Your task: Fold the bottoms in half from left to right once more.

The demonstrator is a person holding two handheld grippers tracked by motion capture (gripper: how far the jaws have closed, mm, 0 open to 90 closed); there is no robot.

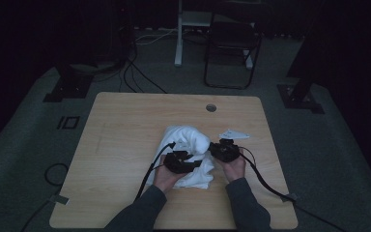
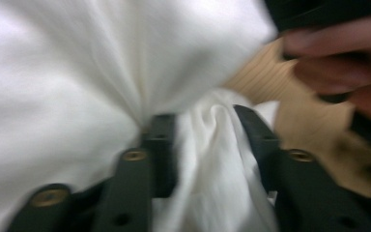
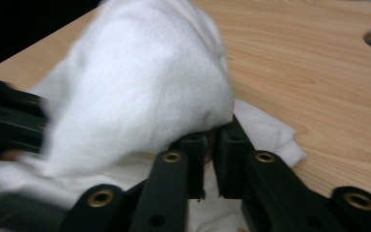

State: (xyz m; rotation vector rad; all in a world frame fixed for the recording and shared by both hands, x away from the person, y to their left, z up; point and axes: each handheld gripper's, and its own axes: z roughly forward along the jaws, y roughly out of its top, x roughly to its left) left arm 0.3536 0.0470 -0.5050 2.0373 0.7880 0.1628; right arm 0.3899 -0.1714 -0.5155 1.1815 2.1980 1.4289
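dim room; white cloth point(image 1: 188, 153) hides left tool point(image 1: 179, 162) tips.

Both forearms enter from 6 o'clock in the high view. The left gripper point(image 1: 181, 162) points toward 2 o'clock, jaws parted with white cloth point(image 2: 212, 159) between them. The right gripper point(image 3: 211, 145) points toward 10 o'clock, jaws closed together, pinching the cloth's edge.

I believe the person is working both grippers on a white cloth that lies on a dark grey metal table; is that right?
Not quite: the table is light wood, not dark grey metal, as the high view shows. The rest holds: the left gripper and the right gripper are both at the white cloth lying on it.
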